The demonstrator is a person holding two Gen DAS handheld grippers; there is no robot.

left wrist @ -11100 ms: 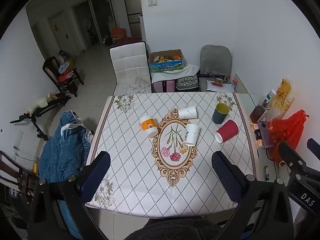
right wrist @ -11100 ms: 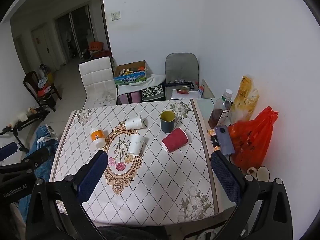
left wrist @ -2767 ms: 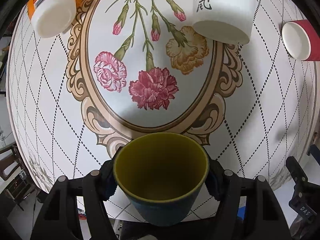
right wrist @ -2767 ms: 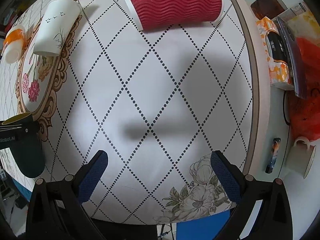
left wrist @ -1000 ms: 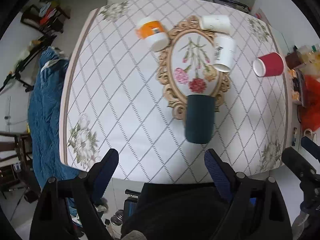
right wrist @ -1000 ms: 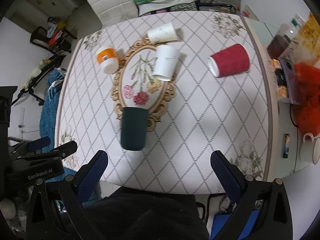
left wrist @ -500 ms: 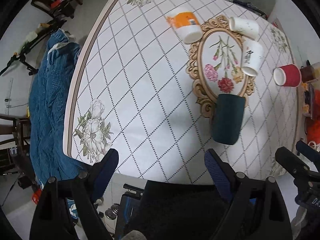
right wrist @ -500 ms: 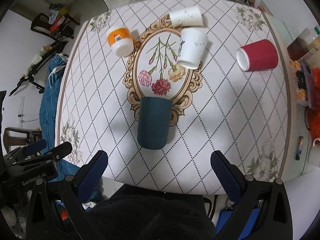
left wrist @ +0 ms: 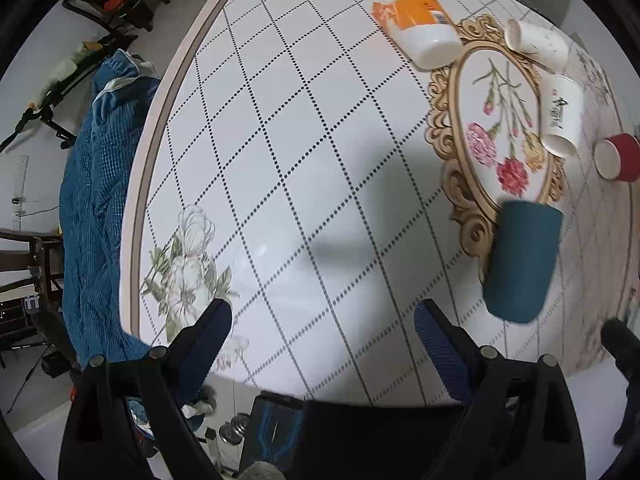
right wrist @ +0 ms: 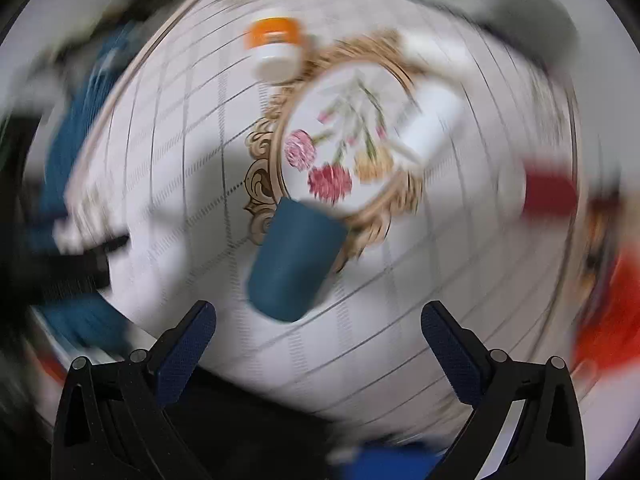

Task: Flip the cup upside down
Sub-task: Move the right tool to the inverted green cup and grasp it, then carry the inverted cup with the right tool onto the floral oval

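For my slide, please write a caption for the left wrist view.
Open left gripper above the table; the dark teal cup stands upside down.

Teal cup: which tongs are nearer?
Right, probably. The teal cup sits just ahead of the right tongs; from the left tongs it lies off to the right.

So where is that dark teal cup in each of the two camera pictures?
Left wrist view: the dark teal cup stands rim down at the right, just below the flowered oval frame.
Right wrist view: the cup is near the centre, slightly left, blurred, above the open fingers.
Shared landmark: the oval frame with the red carnation; the cup overlaps its lower border in both.
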